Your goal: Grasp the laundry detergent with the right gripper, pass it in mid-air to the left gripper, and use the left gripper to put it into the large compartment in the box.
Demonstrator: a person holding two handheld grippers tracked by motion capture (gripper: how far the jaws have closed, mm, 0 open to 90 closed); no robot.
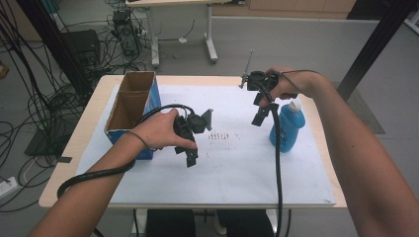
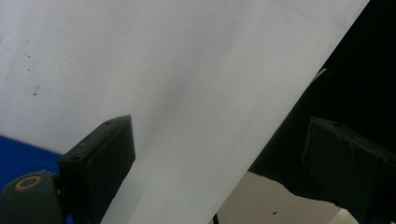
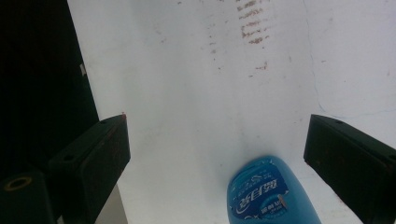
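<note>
My right gripper point(image 1: 260, 114) hangs above the surface point(image 1: 316, 163), jaws spread wide with nothing between them, just beside the blue detergent bottle point(image 1: 287, 126). That bottle stands upright on the white sheet point(image 1: 237, 168) near the surface's right edge, its white cap up; in the right gripper view its blue body point(image 3: 268, 196) sits low between my jaws, untouched. My left gripper point(image 1: 190, 155) is likewise released, held over the sheet just beside the open cardboard box point(image 1: 129, 101) with blue sides.
</note>
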